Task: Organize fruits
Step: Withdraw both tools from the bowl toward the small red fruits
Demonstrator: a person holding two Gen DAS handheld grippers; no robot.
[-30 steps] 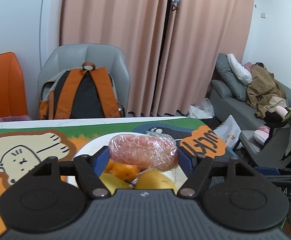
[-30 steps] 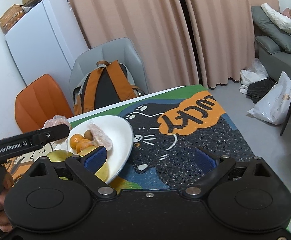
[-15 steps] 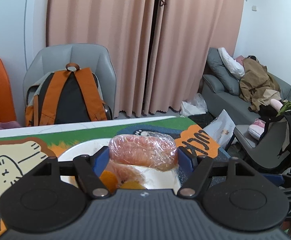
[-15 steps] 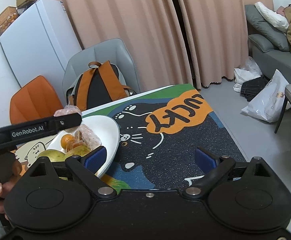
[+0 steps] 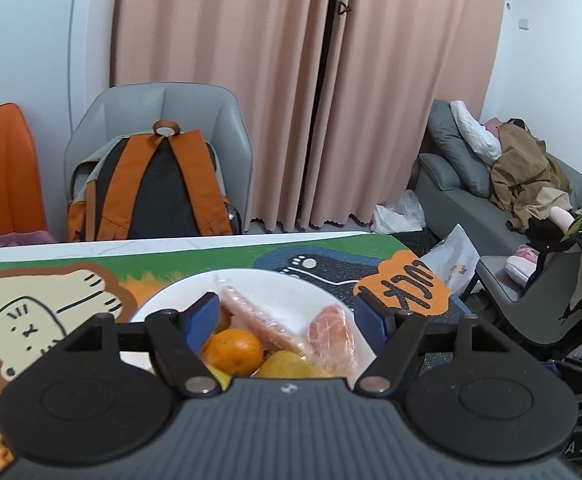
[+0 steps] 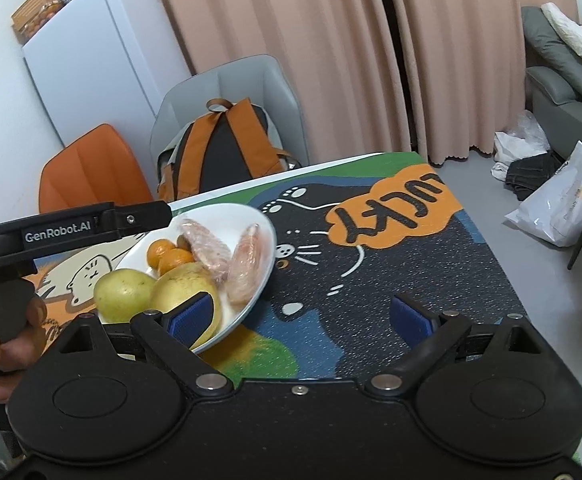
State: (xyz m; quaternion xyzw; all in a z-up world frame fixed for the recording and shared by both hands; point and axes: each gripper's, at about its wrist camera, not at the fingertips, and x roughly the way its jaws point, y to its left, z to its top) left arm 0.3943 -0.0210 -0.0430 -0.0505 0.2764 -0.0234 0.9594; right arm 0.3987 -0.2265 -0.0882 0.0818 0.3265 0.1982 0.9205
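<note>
- Released since a second ago, the wrapped slice (image 5: 329, 336) is now lying on the plate (image 5: 251, 280) beside a second slice (image 5: 257, 318), no longer between the left gripper (image 5: 287, 320) fingers.
- Left fingers are standing apart, holding nothing, hovering over the oranges (image 6: 169, 256) and pears (image 6: 123, 290).
- Right gripper (image 6: 305, 318) fingers are spread wide over the cat-print mat (image 6: 391, 272) on the surface, its left pad just before the plate's rim.

White plate (image 6: 265, 240), orange tangerines (image 6: 175, 259), yellow-green pears (image 6: 123, 290), green-orange-black cartoon mat (image 6: 391, 280)
</note>
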